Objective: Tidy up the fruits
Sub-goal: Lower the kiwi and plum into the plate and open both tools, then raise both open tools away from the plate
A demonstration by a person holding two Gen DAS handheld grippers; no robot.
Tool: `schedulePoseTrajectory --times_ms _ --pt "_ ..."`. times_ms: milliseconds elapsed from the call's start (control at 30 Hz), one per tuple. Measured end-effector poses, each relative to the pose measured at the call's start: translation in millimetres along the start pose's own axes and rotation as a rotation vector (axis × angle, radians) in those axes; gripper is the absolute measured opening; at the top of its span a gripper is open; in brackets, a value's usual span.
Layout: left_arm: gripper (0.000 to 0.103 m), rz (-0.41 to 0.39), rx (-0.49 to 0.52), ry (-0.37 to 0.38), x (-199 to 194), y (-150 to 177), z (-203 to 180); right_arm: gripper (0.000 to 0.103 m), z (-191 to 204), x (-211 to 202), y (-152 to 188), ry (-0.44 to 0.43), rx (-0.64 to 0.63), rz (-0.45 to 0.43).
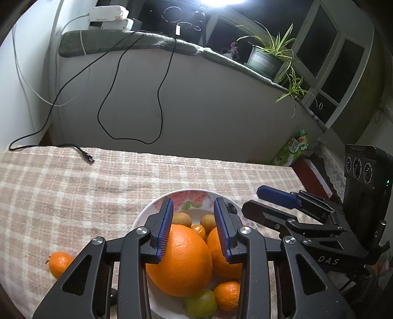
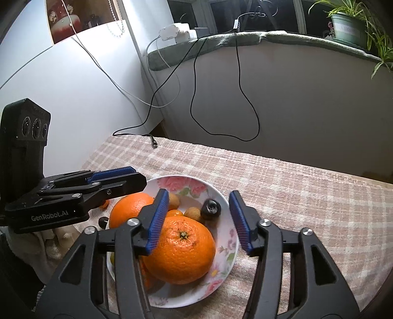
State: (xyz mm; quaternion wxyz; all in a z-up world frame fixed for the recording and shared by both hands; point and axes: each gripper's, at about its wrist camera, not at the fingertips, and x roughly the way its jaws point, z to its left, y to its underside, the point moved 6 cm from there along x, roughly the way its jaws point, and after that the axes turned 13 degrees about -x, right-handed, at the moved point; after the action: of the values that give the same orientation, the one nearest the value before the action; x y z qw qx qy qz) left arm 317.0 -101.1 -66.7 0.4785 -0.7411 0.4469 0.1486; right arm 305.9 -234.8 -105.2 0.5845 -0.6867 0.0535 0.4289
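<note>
A white floral bowl (image 1: 189, 192) (image 2: 227, 247) on the checked cloth holds two large oranges (image 1: 180, 260) (image 2: 180, 247), a small mandarin (image 1: 227, 294), green grapes (image 1: 201, 303), brownish longans (image 1: 183, 219) and a dark fruit (image 2: 210, 208). Another small mandarin (image 1: 59, 263) lies on the cloth left of the bowl. My left gripper (image 1: 193, 203) hovers over the bowl, open a little, its pads above one large orange and gripping nothing. My right gripper (image 2: 198, 196) is open wider above the other orange, its right pad well apart from it. Each gripper shows in the other's view (image 1: 251, 199) (image 2: 140, 176).
A black cable ends in a plug (image 1: 88, 158) (image 2: 154, 143) on the far part of the cloth. Behind the table is a wall with a padded sill carrying a power strip (image 1: 105, 13) and a potted plant (image 1: 264, 61). A green box (image 1: 292, 149) stands beyond the right edge.
</note>
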Motion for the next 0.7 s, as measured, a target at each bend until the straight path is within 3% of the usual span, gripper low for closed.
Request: schedulePoseTrajectory --times_ms 67,400,700 --pt "0.033 -0.002 0.003 -0.001 -1.6 0.7 -1.0 0.063 0.2 -3.2 -1.0 0.006 0.002 -0.008" --pt "0.039 -0.017 -0.006 -0.002 -15.7 3.2 1.6 0.07 4.7 -16.5 -4.0 0.013 0.013 -0.025" --pt "0.042 -0.039 -0.026 -0.024 -41.5 9.8 23.4 0.071 26.8 -30.1 -4.9 0.0 -0.009 -0.041"
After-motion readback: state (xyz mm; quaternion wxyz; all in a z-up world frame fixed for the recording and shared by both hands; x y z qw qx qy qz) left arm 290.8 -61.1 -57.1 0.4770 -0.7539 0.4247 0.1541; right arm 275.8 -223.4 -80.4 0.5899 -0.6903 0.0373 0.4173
